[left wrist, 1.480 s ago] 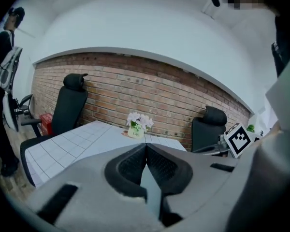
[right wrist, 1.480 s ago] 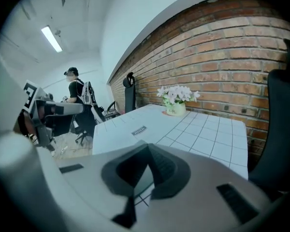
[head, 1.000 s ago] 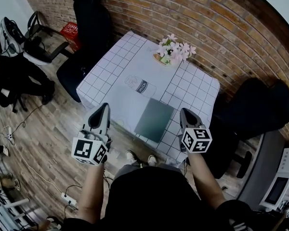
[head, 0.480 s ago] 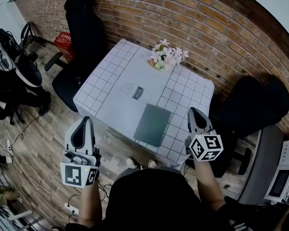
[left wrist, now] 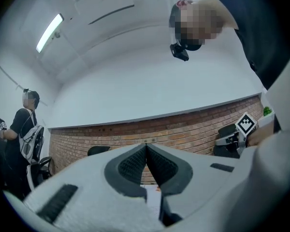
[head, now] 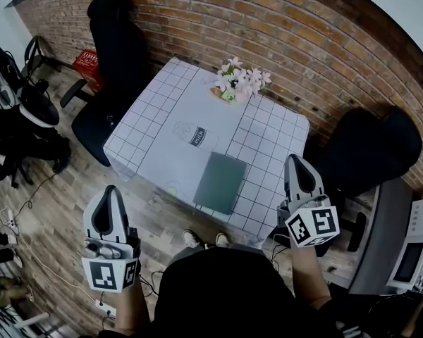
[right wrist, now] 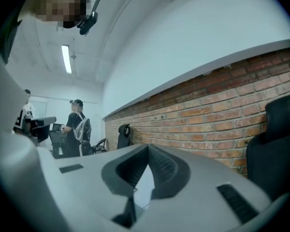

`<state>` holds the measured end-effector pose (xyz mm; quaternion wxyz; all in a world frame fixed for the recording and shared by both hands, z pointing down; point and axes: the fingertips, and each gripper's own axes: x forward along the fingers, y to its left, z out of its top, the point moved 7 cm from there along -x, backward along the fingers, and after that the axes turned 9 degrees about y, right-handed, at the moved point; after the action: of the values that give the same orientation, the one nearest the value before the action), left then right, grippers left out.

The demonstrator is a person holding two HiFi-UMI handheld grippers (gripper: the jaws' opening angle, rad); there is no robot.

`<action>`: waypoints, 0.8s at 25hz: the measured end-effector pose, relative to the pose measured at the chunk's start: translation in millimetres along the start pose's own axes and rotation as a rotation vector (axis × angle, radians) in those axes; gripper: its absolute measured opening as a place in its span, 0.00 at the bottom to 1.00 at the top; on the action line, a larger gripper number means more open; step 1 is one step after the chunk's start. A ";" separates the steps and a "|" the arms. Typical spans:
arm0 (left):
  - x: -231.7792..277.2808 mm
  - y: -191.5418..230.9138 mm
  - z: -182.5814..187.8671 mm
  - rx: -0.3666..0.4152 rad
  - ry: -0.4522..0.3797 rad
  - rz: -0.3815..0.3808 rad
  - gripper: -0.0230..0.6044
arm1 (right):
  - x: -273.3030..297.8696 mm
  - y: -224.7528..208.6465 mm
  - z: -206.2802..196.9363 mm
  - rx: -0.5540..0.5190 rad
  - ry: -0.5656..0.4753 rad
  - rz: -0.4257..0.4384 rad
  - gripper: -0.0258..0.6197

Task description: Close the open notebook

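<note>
You had drawn both grippers up and back from the white grid-patterned table, so the left gripper and the right gripper hung beside you, each with its grey ribbed fingers pressed together at the tips and nothing between them. The dark green, flat rectangular notebook lay ahead of and between the two sets of fingertips, well apart from both, shut, just where it had rested a second earlier. With the cover down and your fingers clear, the closing looked finished.
</note>
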<state>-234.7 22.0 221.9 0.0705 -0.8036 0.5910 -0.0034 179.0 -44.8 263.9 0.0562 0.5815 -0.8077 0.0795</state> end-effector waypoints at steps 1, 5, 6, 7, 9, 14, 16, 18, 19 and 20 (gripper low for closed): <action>-0.5 0.2 0.1 -0.002 -0.003 0.002 0.08 | -1.0 2.1 4.2 -0.008 -0.012 0.005 0.06; -0.2 -4.5 3.4 0.006 -0.015 -0.003 0.08 | -4.9 6.0 10.5 -0.034 -0.036 0.007 0.06; -0.1 -5.5 4.1 0.009 -0.017 -0.005 0.08 | -5.4 6.5 10.7 -0.038 -0.037 0.007 0.06; -0.5 -5.9 4.5 0.010 -0.018 -0.005 0.08 | -5.9 7.1 10.9 -0.039 -0.039 0.008 0.06; -1.7 -6.0 5.1 0.009 -0.019 -0.005 0.08 | -6.8 8.9 12.4 -0.047 -0.043 0.011 0.06; -2.5 -7.9 13.3 -0.007 -0.039 -0.016 0.08 | -13.2 11.0 18.5 -0.056 -0.066 0.003 0.06; -2.9 -9.4 18.2 -0.005 -0.051 -0.021 0.08 | -15.3 11.4 20.6 -0.055 -0.077 0.002 0.06; -3.2 -10.0 21.6 -0.008 -0.060 -0.025 0.08 | -15.5 12.8 22.6 -0.055 -0.087 0.006 0.06; -3.7 -10.2 22.7 -0.015 -0.063 -0.027 0.08 | -15.2 14.0 23.3 -0.058 -0.091 0.008 0.06; -4.6 -10.6 23.7 -0.023 -0.066 -0.029 0.08 | -14.9 15.2 23.6 -0.062 -0.093 0.010 0.06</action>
<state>-223.9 32.1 200.0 0.0805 -0.8124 0.5768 0.0287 169.3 -30.8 237.1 0.0365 0.5785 -0.8144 0.0276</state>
